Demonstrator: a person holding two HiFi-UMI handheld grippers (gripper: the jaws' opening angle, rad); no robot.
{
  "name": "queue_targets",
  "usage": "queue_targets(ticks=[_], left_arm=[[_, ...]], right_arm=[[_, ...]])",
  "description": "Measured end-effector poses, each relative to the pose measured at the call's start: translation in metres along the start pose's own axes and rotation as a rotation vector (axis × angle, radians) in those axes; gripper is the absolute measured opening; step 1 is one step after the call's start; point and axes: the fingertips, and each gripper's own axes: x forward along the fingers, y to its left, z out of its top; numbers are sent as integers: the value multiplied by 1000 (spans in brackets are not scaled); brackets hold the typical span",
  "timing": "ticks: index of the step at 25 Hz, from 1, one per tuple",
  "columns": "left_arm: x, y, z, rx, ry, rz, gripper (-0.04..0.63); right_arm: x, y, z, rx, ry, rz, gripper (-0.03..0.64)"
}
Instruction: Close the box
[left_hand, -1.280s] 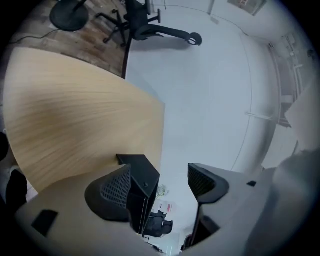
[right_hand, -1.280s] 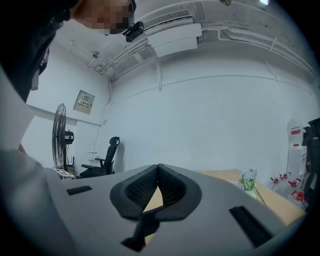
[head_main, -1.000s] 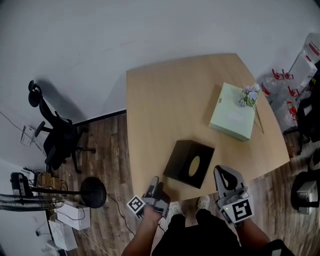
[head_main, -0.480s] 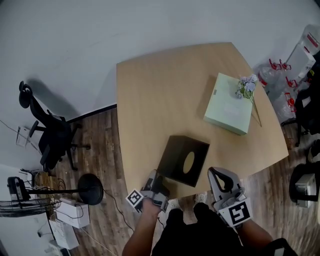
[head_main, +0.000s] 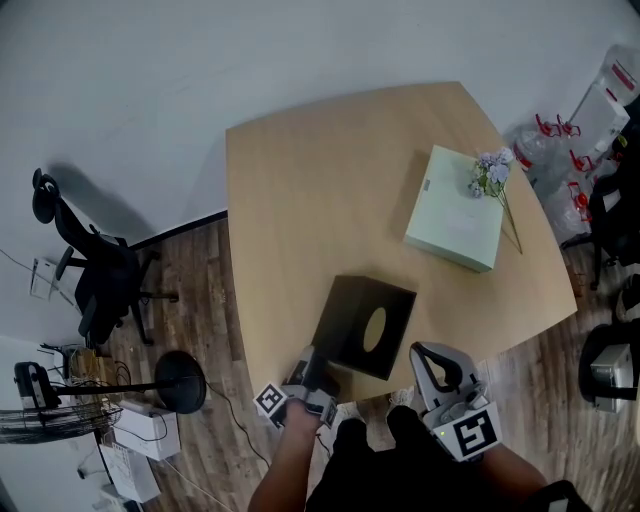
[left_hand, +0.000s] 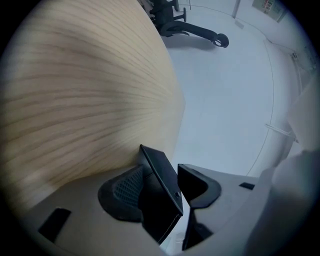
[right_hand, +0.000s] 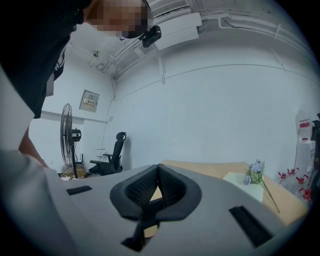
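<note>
A black box (head_main: 362, 325) with an oval hole in its top lies near the front edge of the wooden table (head_main: 300, 200). My left gripper (head_main: 312, 368) is at the box's near left corner. In the left gripper view a thin black box flap (left_hand: 161, 192) stands on edge between the jaws of the left gripper (left_hand: 162, 177). Those jaws have just been closing. The left pad lies against the flap, and a slit of light still shows between the flap and the right pad. My right gripper (head_main: 432, 362) hangs off the table's front edge, to the box's right, shut and empty (right_hand: 158, 186).
A pale green flat box (head_main: 455, 208) with a sprig of flowers (head_main: 490, 172) lies at the table's far right. An office chair (head_main: 95, 285) and a floor fan (head_main: 150, 385) stand on the wooden floor to the left. Bags and bottles crowd the right side.
The left gripper has sunk and closed in on the box's near corner. Its jaws have narrowed round the black flap. The right gripper has stayed put.
</note>
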Motion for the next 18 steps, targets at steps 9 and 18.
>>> queue_targets(ticks=[9, 18], left_arm=[[2, 3, -4, -10, -6, -17, 83], [-1, -17, 4, 95, -4, -58, 63]], right_arm=[[-3, 4, -2, 4, 3, -8, 12], [-3, 7, -1, 7, -5, -19, 12]])
